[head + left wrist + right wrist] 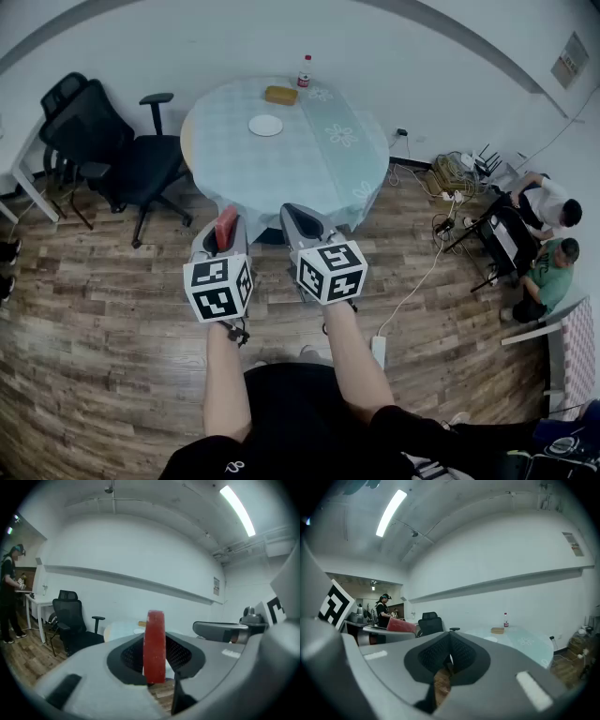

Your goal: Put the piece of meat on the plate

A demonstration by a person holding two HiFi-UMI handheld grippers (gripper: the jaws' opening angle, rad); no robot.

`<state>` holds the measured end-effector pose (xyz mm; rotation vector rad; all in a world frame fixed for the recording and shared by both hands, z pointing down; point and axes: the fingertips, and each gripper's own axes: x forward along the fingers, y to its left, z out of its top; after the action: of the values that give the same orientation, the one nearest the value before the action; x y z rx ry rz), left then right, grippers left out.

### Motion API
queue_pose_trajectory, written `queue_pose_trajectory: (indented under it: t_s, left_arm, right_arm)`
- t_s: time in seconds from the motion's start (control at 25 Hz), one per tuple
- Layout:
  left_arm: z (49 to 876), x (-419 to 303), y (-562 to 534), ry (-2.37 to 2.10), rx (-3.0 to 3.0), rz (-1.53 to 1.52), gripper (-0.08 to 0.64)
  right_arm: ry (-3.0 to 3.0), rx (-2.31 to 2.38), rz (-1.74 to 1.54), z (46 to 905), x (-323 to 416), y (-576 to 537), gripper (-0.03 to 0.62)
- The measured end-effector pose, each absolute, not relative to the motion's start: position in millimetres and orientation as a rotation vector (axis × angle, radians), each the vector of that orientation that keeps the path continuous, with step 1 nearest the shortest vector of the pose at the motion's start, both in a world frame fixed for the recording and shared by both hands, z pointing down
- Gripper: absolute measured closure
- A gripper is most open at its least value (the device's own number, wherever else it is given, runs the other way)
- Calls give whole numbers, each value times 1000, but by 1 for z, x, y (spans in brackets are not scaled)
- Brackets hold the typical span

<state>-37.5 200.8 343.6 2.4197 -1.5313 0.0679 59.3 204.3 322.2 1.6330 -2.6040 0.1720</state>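
Note:
A red slab of meat [154, 646] stands on edge between the pads of my left gripper [225, 230], which is shut on it. The same meat [226, 225] shows red in the head view, and the right gripper view catches it off to the left [401, 625]. My right gripper [298, 217] is beside the left one, shut with nothing in it [450, 656]. Both are held over the wooden floor, short of the round table [319, 178]. On the table's far part lies a white plate [265, 125], small and far in the left gripper view [138, 630] and the right gripper view [490, 639].
A tan box [280, 95] and a red-capped bottle [305, 71] stand at the table's far edge. A black office chair [112, 150] is left of the table. Two people [548, 234] sit among cables at the right. Another person [9, 592] stands at a desk far left.

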Motion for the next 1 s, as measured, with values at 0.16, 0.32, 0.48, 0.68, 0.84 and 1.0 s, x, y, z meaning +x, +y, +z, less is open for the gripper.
queue_pose_trajectory:
  t_s: [0.16, 0.32, 0.48, 0.68, 0.84, 1.0]
  left_arm:
    - [346, -57, 194, -1543, 2418, 76, 463]
    - [349, -64, 191, -1531, 2420, 69, 463]
    - [351, -70, 182, -1505, 2422, 59, 463]
    - [344, -57, 169, -1452, 2455, 45, 463]
    - [331, -44, 159, -1414, 2518, 29, 463]
    - [325, -40, 141, -1409, 2545, 13, 463]
  right_arm:
    - [-2604, 1632, 160, 324, 45, 202, 588]
    - [-2608, 1700, 192, 323, 46, 197, 586]
    - [-2552, 1724, 203, 333, 45, 191, 586]
    - [-2512, 1766, 183, 327, 65, 183, 586]
    - [-2496, 1802, 167, 319, 77, 170, 586]
    - [-2510, 1766, 141, 319, 71, 149, 586]
